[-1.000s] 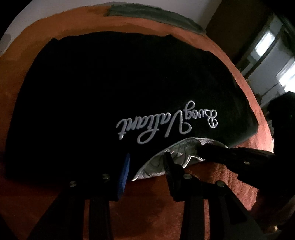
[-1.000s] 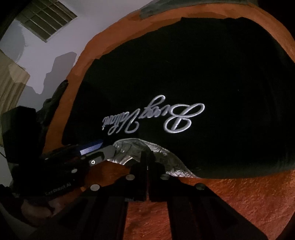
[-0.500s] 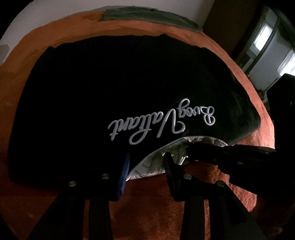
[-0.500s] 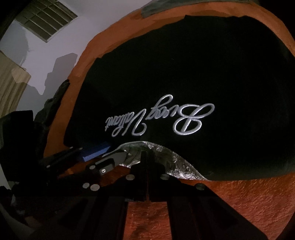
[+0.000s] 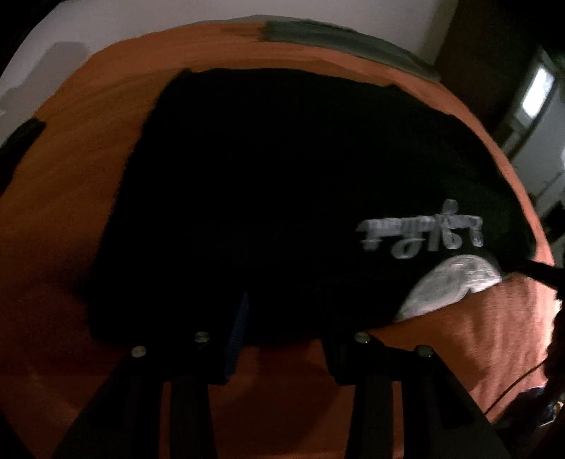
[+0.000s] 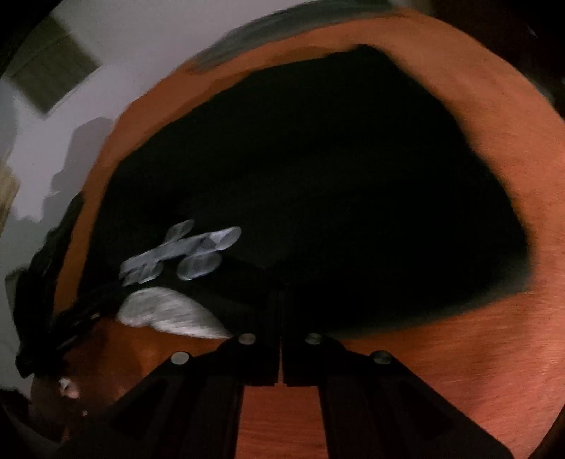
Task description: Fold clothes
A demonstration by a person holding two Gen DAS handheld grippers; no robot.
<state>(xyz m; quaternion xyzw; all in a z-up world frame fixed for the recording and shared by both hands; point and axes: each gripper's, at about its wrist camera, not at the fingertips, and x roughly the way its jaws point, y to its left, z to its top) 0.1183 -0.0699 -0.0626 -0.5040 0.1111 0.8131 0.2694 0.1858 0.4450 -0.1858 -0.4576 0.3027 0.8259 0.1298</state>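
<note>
A black garment (image 5: 282, 197) with silver script lettering (image 5: 420, 233) and a silver patterned lining (image 5: 448, 286) at its collar lies spread on an orange-brown cover (image 5: 441, 353). It also shows in the right wrist view (image 6: 317, 197), lettering (image 6: 180, 254) at the left. My left gripper (image 5: 286, 317) is open at the garment's near edge, left of the collar. My right gripper (image 6: 280, 317) is shut, its tips at the garment's near edge, right of the collar; whether cloth is pinched between them is not visible. Both views are blurred.
A grey-green cloth (image 5: 339, 39) lies at the far edge of the cover, by a white wall (image 5: 141, 21). A dark doorway with a lit window (image 5: 536, 91) is at the right. The other gripper (image 6: 67, 325) shows dark at the left in the right wrist view.
Both grippers have moved apart along the garment's near edge: the left one to the left of the collar, the right one to the right. The lettering has shifted sideways in both views.
</note>
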